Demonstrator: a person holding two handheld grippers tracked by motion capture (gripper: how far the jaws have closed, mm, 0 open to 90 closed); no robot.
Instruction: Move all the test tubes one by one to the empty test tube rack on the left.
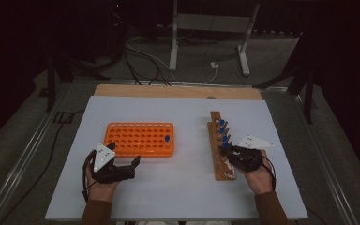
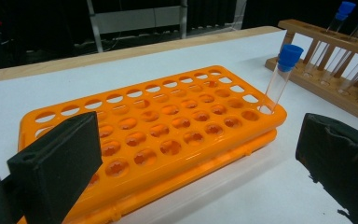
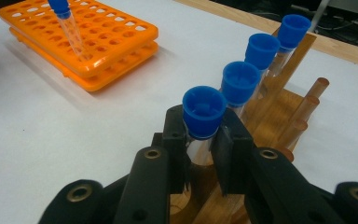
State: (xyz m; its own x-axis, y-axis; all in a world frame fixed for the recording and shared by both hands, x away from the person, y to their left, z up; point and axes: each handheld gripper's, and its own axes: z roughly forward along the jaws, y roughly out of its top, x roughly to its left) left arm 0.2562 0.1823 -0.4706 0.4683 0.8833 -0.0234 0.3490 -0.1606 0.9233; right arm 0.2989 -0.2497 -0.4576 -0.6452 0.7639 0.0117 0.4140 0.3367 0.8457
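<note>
Just in front of the orange rack (image 1: pixel 139 139), the left gripper (image 1: pixel 123 166) is held with jaws spread, nothing between them. Right of the orange rack, a blue-capped tube (image 3: pixel 203 116) standing in the wooden rack (image 1: pixel 217 150) is clamped by the right gripper (image 3: pixel 204 145).
</note>
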